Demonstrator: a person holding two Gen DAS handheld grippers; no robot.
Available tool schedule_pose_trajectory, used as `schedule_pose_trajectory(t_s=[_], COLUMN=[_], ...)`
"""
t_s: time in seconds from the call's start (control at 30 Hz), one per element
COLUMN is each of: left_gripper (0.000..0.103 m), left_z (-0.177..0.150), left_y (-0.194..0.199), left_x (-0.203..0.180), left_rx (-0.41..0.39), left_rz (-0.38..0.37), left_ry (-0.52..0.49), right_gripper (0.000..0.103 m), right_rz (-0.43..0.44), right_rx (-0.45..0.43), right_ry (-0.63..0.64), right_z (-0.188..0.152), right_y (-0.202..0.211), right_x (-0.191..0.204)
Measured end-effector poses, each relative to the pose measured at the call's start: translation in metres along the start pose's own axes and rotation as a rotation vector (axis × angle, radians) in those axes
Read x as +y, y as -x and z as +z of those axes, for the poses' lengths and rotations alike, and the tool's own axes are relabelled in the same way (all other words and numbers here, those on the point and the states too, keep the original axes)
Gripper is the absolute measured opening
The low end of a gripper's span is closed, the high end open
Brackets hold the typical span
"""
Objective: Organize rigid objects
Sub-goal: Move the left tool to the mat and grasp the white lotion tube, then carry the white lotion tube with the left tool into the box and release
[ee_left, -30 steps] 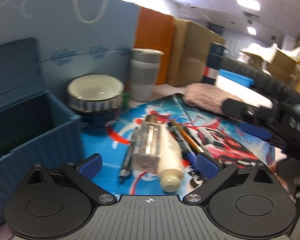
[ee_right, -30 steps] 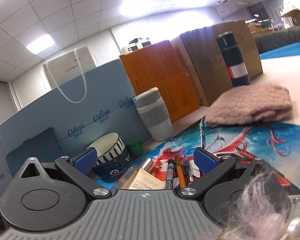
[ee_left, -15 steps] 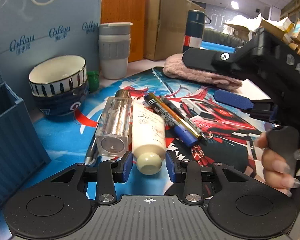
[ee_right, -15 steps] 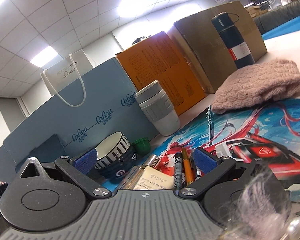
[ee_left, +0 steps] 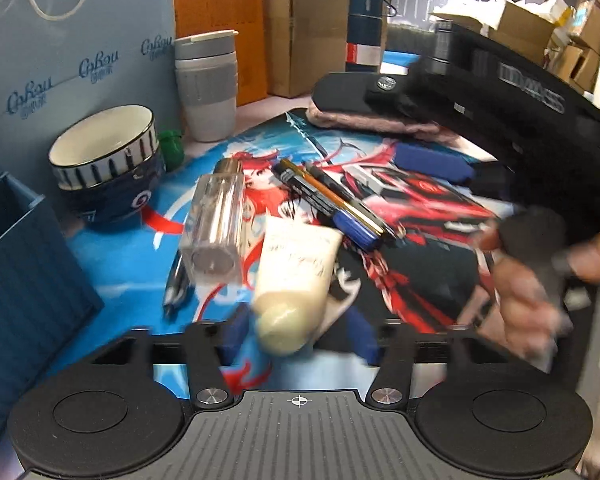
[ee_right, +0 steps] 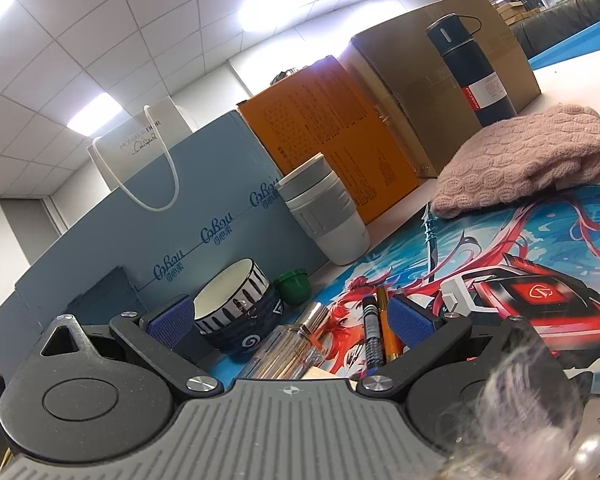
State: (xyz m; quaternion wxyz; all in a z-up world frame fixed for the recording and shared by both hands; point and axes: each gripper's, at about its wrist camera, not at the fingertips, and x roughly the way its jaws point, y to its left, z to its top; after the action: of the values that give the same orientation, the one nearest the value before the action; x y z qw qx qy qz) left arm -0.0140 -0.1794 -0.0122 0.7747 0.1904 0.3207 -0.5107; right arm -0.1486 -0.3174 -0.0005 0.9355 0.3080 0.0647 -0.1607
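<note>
my left gripper (ee_left: 300, 332) has just been opening, its jaws loose around the tube's (ee_left: 296, 276) cap. the tube looks light, soft and slippery; i'd grip the stiff cap.

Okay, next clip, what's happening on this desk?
A person with a gripper in each hand is tidying small items on a printed mat. The left gripper sits at the capped end of a cream tube; its fingers have just been opening, and blur hides whether they touch it. The right gripper hovers open over the clear bottle and pens, holding nothing.
</note>
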Motion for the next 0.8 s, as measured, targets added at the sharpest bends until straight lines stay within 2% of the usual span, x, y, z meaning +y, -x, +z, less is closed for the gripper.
schedule_pose_trajectory(t_s=[0.17, 0.2, 0.23, 0.27, 0.4, 0.6, 0.8], left_gripper=[0.060, 0.059, 0.055, 0.047, 0.043, 0.042, 0.042], left_z=[0.011, 0.010, 0.009, 0.007, 0.003, -0.006, -0.013], left_y=[-0.027, -0.029, -0.029, -0.028, -0.022, -0.001, 0.044], left_x=[0.007, 0.008, 0.007, 0.006, 0.008, 0.022, 0.038], left_rx=[0.021, 0.004, -0.001, -0.008, -0.018, -0.069, -0.168], left_rz=[-0.011, -0.005, 0.002, 0.009, -0.011, -0.041, -0.089], left_ry=[0.046, 0.043, 0.038, 0.024, 0.011, 0.054, 0.097], right_gripper=[0.103, 0.103, 0.103, 0.103, 0.103, 0.103, 0.103], right_rz=[-0.012, -0.015, -0.018, -0.021, -0.027, 0.000, 0.042], right_rx=[-0.010, -0.009, -0.006, -0.002, 0.021, 0.071, 0.097], right_ry=[0.007, 0.007, 0.006, 0.004, -0.017, -0.069, -0.077], right_z=[0.001, 0.002, 0.002, 0.001, 0.001, 0.000, -0.001], right_y=[0.004, 0.004, 0.004, 0.004, 0.003, 0.001, 0.000], right_x=[0.002, 0.002, 0.001, 0.001, 0.000, 0.005, 0.029])
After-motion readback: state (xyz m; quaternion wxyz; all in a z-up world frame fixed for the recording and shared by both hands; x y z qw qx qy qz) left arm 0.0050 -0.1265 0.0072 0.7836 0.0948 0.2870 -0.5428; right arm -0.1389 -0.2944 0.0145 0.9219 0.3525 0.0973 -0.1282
